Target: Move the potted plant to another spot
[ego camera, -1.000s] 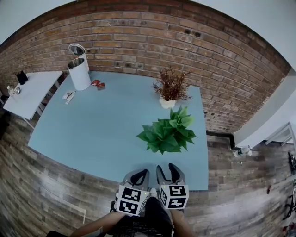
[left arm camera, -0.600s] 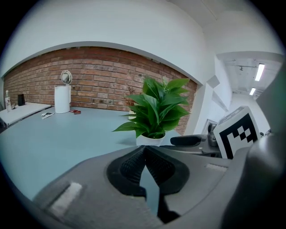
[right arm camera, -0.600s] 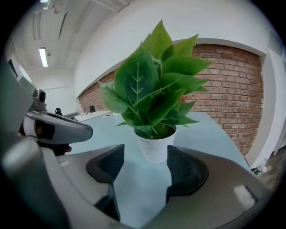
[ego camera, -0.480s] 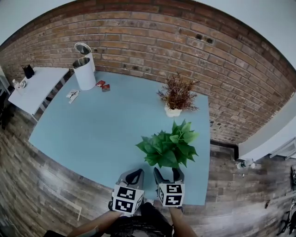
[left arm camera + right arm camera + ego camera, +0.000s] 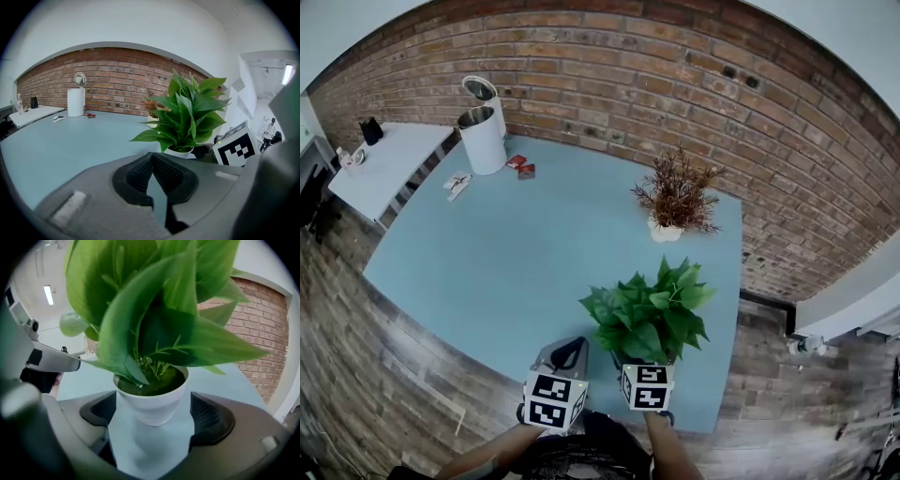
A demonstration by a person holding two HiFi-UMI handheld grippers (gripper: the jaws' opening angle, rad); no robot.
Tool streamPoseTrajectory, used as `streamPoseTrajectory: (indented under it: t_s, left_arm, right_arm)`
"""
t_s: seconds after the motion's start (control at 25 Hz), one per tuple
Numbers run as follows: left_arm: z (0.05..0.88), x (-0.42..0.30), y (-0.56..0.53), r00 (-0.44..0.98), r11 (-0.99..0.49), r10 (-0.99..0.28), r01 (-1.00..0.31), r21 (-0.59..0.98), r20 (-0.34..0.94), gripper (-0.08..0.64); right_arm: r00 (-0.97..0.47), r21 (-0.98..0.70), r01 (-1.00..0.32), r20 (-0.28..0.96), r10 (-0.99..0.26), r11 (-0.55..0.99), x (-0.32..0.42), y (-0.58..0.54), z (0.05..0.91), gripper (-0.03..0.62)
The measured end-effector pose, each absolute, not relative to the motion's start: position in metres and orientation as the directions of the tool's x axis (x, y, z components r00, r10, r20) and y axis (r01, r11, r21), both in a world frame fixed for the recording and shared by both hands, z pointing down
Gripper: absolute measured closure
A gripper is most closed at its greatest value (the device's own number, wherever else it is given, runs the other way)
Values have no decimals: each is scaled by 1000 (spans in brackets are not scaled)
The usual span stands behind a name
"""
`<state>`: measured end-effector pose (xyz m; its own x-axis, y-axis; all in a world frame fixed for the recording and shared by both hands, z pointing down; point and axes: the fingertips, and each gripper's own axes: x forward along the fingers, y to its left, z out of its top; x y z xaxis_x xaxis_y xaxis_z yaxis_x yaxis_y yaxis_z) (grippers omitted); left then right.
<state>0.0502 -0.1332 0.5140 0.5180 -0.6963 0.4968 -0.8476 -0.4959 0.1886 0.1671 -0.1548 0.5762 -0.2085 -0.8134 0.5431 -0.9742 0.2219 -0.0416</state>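
A leafy green potted plant in a small white pot stands near the front right edge of the light blue table. My right gripper has its jaws wide apart on either side of the pot. They have just been opening, and the pads stand clear of the pot's walls. In the head view its fingers are hidden under the leaves and only its marker cube shows. My left gripper hangs just left of the plant, shut with nothing between its pads.
A brown dried plant in a white pot stands behind, near the brick wall. At the table's far left are a white cylindrical bin, small red packets and white items. A white side table stands to the left.
Both grippers have moved forward to the green plant. The right gripper's fingers, earlier in plain sight short of the leaves, now lie under them.
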Motion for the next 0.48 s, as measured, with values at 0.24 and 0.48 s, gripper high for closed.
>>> streamPoseTrajectory:
  t_s: [0.24,0.48]
  left_arm:
    - [518,45,-143,476,-452,-714,-874,180,514,560]
    - [521,38,-149,422,-399,-738,-902,164,526,560]
  right_arm:
    - [-230,-32,-967,537,-812,253,165,-169,580,106]
    - [-240,-25,-963,527,-815,268,163,-171,583,107]
